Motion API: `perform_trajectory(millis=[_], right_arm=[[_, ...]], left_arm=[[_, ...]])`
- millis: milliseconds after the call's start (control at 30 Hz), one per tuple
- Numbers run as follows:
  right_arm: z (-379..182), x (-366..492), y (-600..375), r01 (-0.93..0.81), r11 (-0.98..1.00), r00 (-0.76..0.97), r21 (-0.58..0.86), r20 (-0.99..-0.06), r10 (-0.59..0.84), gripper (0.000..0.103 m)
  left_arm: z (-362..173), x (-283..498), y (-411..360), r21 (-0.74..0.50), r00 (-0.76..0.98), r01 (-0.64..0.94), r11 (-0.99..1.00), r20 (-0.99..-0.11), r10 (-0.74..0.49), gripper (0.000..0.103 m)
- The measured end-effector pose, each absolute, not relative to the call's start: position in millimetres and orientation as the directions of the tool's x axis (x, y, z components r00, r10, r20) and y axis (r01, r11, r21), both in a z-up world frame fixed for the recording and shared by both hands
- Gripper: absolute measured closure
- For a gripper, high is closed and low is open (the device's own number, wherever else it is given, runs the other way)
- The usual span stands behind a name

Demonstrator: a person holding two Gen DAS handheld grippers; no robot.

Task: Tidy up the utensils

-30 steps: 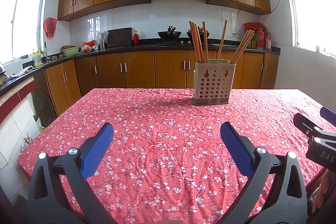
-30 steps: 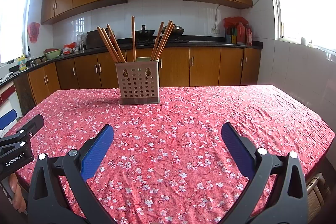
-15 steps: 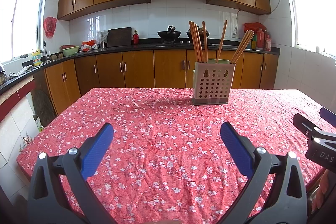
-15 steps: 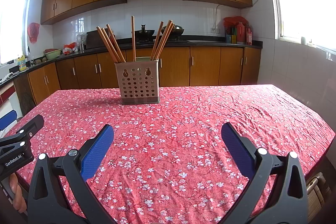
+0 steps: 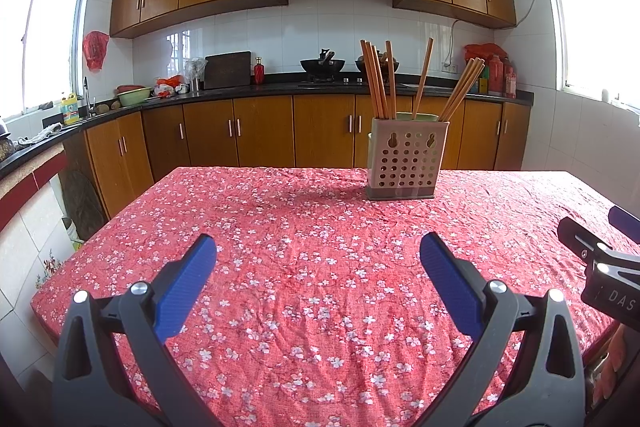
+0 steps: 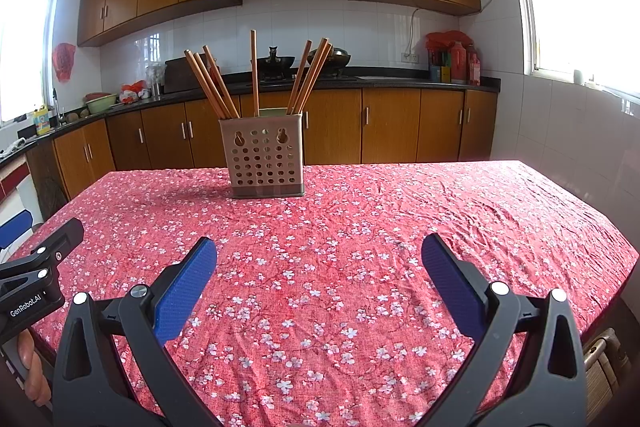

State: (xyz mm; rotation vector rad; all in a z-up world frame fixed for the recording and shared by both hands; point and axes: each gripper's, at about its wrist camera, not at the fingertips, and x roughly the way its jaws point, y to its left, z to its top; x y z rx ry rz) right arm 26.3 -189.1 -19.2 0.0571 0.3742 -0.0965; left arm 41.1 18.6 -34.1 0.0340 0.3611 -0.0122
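A beige perforated utensil holder [image 5: 406,159] [image 6: 264,157] stands upright at the far side of the table. Several wooden chopsticks [image 5: 378,83] [image 6: 212,83] lean out of its top. My left gripper [image 5: 318,259] hovers open over the near part of the cloth, well short of the holder, with nothing between its blue pads [image 5: 186,287]. My right gripper [image 6: 318,259] is likewise open and empty, the holder ahead and slightly left. Each gripper shows at the other view's edge, the right one [image 5: 600,259] and the left one [image 6: 36,267].
A red flowered cloth [image 5: 304,227] [image 6: 400,211] covers the whole table, wrinkled in places. Wooden cabinets [image 5: 264,131], a dark counter with pots and bottles, and a range hood line the back wall. A hand [image 6: 34,367] holds the left gripper's handle.
Both views have shifted slightly; the holder sits a touch higher in the frames. Both grippers stay open and empty.
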Motion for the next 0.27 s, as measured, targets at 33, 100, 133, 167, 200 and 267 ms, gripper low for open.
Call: perform_trajectory(millis=[33,100,133,167,200,267], right_arm=[[-19.4,25.5,-188.1,0.105,0.994,0.926,0.038,-0.367,-0.084,0.002],[-19.0,26.1,-189.5,0.104,0.994,0.926,0.038,-0.367,-0.083,0.002],[-19.3,25.4,-188.5,0.104,0.994,0.926,0.038,-0.367,-0.083,0.002],[-19.1,25.9,-189.2,0.105,0.994,0.926,0.038,-0.368,-0.083,0.002],[-19.0,26.1,-189.8,0.104,0.994,0.926,0.038,-0.368,-0.083,0.002],[-19.0,25.8,-189.7,0.104,0.994,0.926,0.038,-0.368,-0.083,0.002]], left_arm=[[-34.4,40.6,18.2,0.031,0.936,0.018,0.999,-0.353,-0.006,0.004],[-34.5,40.7,18.5,0.032,0.936,0.018,0.999,-0.352,-0.006,0.004],[-34.0,41.1,18.9,0.032,0.936,0.018,0.999,-0.353,-0.005,0.004],[-34.1,41.0,18.9,0.033,0.935,0.018,0.999,-0.354,-0.005,0.004],[-34.3,40.8,18.8,0.032,0.935,0.018,0.999,-0.355,-0.006,0.004],[-33.7,40.9,18.6,0.030,0.935,0.017,0.999,-0.355,-0.005,0.004]])
